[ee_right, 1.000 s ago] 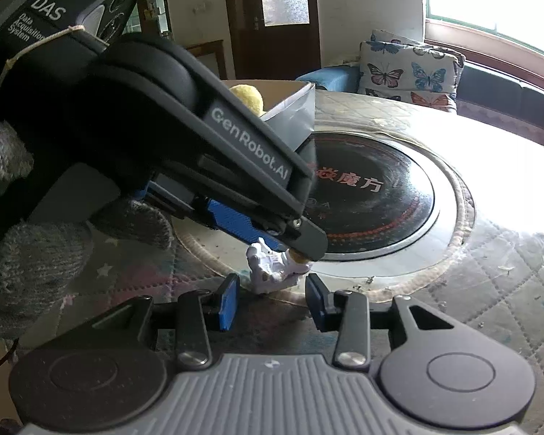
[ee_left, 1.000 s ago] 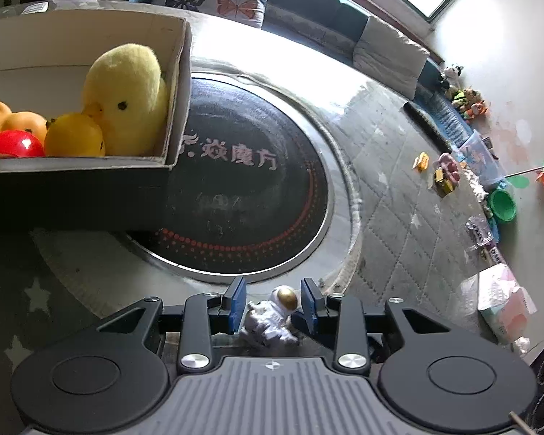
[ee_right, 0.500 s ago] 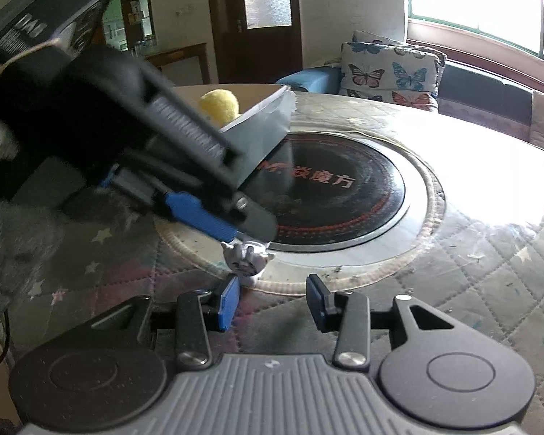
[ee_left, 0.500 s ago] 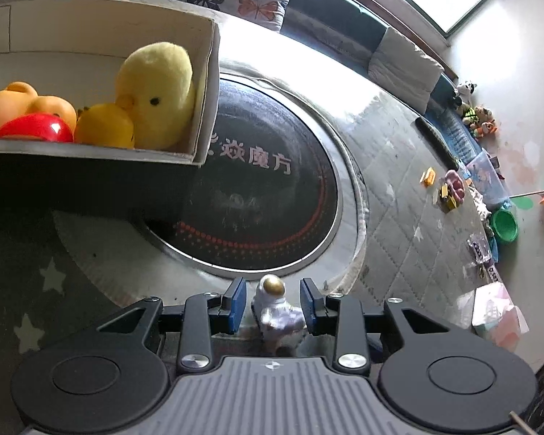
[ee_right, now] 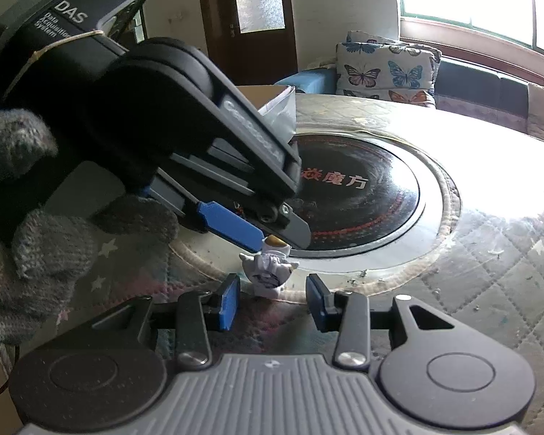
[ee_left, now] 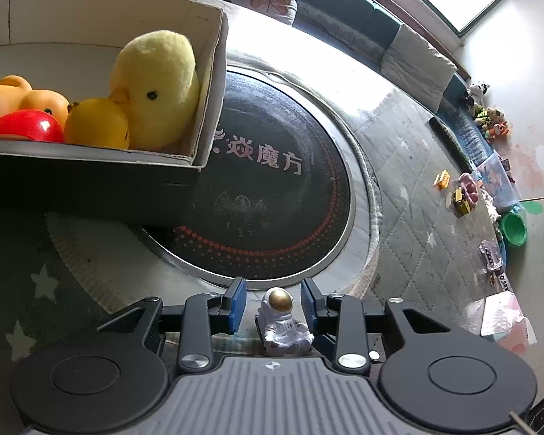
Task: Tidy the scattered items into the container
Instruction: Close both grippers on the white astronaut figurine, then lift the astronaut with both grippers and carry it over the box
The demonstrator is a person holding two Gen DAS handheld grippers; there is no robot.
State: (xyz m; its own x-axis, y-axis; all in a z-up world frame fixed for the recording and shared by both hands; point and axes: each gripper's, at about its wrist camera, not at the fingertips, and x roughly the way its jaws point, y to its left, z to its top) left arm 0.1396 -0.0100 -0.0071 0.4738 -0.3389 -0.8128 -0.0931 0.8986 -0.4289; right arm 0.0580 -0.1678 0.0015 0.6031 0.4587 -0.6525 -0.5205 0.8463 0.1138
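A: Where is the astronaut figure [ee_left: 283,322] sitting?

B: On the table [ee_left: 409,195], at the near edge of the metal ring around the dark glass disc [ee_left: 272,210]. It sits upright with its gold helmet up, between the blue pads of the left gripper [ee_left: 273,304].

A: Is it gripped?

B: No. In the left wrist view the pads stand apart, with a gap on either side of the figure, wider on the left. The right gripper [ee_right: 273,299] is also spread, with nothing between its fingers; the figure stands just beyond them.

A: And the box [ee_left: 214,83]?

B: Far and to the left in the left wrist view, one corner over the disc. Inside are a fluffy yellow duck [ee_left: 159,90], a smaller yellow duck [ee_left: 98,123], a red ball [ee_left: 25,127] and an orange toy [ee_left: 14,94], pressed close together.

A: Anything of the person?

B: A hand in a grey knit glove [ee_right: 25,239] holding the left gripper, seen from the right wrist.
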